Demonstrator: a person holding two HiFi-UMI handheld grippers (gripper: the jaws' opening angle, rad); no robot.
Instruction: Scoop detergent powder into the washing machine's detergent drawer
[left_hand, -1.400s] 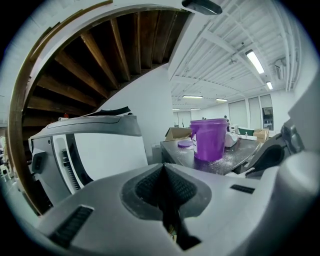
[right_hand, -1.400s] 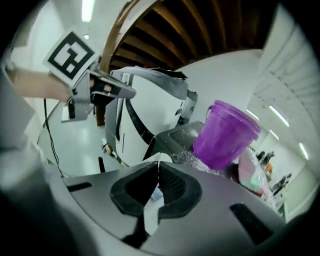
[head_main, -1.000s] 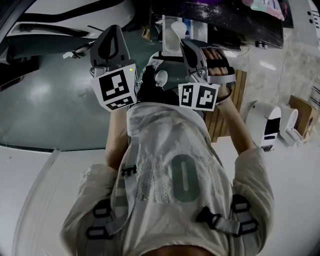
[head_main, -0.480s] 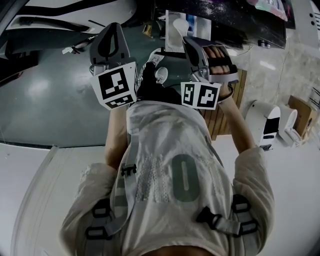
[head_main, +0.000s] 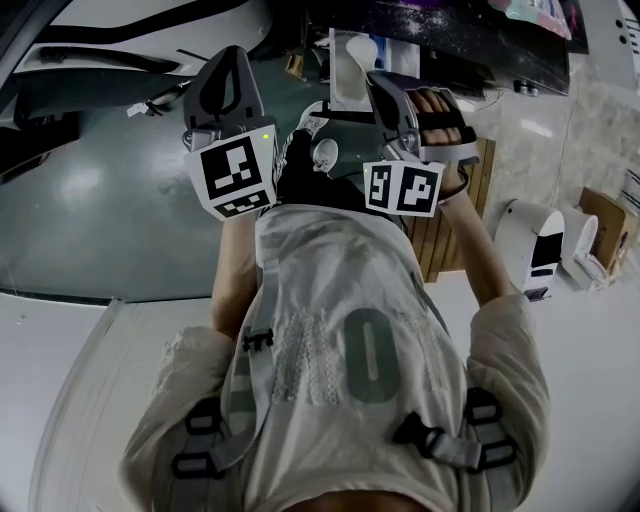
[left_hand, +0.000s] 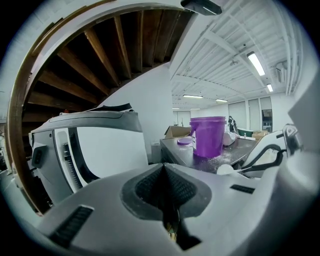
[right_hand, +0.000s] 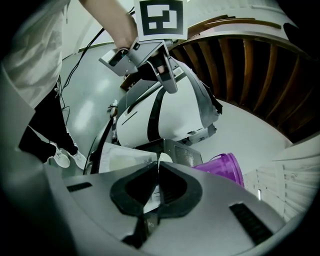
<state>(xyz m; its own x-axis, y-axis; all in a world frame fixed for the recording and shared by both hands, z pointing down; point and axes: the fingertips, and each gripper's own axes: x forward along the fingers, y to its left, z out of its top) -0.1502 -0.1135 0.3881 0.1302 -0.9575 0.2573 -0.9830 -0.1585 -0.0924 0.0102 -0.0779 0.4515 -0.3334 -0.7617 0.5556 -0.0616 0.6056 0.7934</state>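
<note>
My right gripper (right_hand: 157, 167) is shut on the thin handle of a white scoop (right_hand: 164, 159). The scoop's bowl sticks out just past the jaw tips, over a white open drawer (right_hand: 122, 161). The left gripper view shows the same scoop (left_hand: 225, 169) low at the right, in front of a purple detergent bucket (left_hand: 207, 135) on a dark, powder-dusted top. My left gripper (left_hand: 164, 167) is shut with nothing in it, and the right gripper view shows it raised (right_hand: 150, 55). In the head view both grippers, left (head_main: 228, 80) and right (head_main: 388, 95), are up at chest height.
A white washing machine (left_hand: 95, 147) stands at the left under a wooden spiral stair (left_hand: 100, 50). A cardboard box (left_hand: 176, 131) lies behind the bucket. The person's torso (head_main: 350, 340) fills the lower head view. A white appliance (head_main: 530, 245) stands on the floor at the right.
Both grippers have drifted only slightly in the head view. The right gripper's hold on the scoop is the same.
</note>
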